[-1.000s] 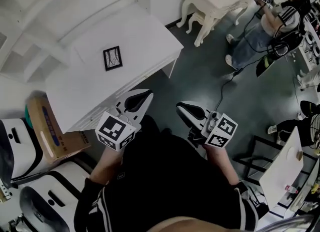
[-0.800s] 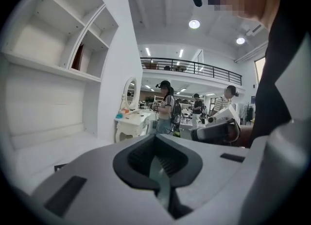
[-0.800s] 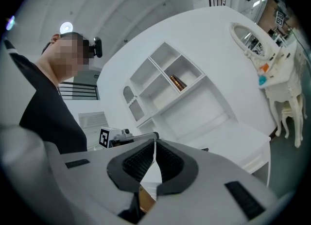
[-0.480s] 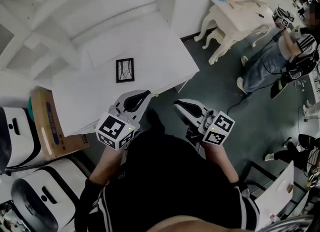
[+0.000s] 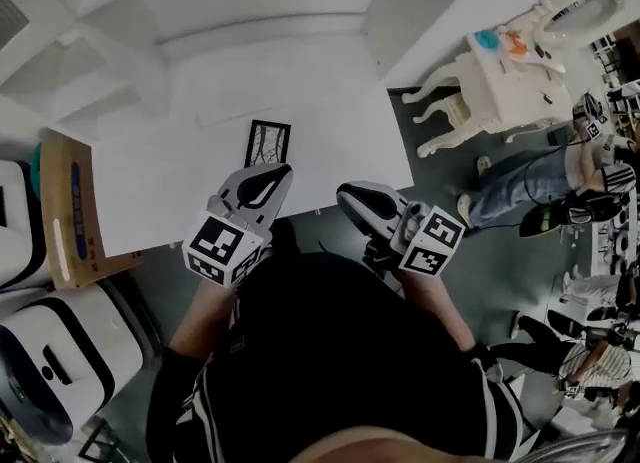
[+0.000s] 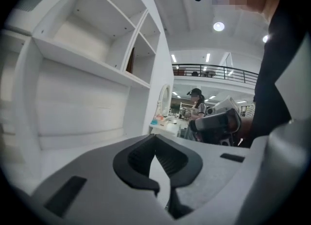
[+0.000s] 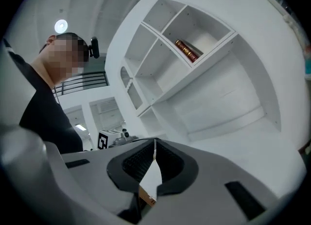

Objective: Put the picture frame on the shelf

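**A:** Where was the picture frame (image 5: 268, 142)?

**B:** It lay flat on the white tabletop (image 5: 140, 191), just beyond the left tongs (image 5: 272, 173), untouched.

**A:** And the tongs?

**B:** Both pairs were closed and empty. The right tongs (image 5: 347, 196) hung off the near edge, probably because neither had reached it yet. The shelf (image 6: 92, 61) waited above.

My left gripper (image 5: 274, 172) and right gripper (image 5: 346, 195) are white with black pads; picture frame (image 5: 267, 143) black around a pale, dark-lined print; table (image 5: 340, 131), shelf (image 6: 87, 59) white.
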Demonstrator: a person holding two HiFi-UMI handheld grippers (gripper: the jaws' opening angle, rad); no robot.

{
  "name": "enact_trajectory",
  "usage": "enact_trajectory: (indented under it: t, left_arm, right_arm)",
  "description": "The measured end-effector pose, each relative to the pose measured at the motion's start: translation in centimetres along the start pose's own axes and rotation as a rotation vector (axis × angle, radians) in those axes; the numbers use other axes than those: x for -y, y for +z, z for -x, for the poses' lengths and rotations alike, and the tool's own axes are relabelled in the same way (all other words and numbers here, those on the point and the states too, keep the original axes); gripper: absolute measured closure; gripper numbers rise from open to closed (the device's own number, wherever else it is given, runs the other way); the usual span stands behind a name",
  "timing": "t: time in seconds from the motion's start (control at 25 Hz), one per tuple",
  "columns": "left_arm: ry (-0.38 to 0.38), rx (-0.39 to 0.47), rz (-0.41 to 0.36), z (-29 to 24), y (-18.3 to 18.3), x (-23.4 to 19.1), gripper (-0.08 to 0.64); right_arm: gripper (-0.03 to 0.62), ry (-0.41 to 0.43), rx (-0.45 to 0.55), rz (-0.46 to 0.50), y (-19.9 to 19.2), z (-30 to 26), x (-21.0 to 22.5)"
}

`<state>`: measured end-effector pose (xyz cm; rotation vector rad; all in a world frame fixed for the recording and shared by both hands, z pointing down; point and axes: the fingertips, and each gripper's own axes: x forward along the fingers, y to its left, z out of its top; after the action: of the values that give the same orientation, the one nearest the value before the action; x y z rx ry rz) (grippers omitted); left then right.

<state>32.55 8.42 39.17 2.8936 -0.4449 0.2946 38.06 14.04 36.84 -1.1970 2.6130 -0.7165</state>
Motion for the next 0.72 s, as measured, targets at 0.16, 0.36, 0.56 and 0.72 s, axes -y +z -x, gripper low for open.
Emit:
enact_trajectory:
  t: [0.16, 0.36, 0.56, 0.72]
  left_arm:
    - [0.107, 0.014, 0.056, 1.8, -0.3, -3.1, 0.552]
    - [0.197, -0.006, 0.09, 3.0, -1.4, -4.6, 0.552]
    - [0.298, -0.016, 0.124, 3.5, -1.8, -4.8, 0.552]
    - [0.367, -0.008, 0.182, 2.5, -1.9, -4.7, 0.553]
  right_arm:
    - [0.569, 0.08, -0.104, -0.013, -0.7, -3.4, 0.1]
    - [0.569, 0.117, -0.167, -0.06, -0.6, -5.8, 1.9]
    - [0.569, 0.188, -0.233, -0.111, -1.1, -7.5, 3.5]
    - [0.569, 0.256, -0.254, -0.098, 0.2, -7.8, 4.9]
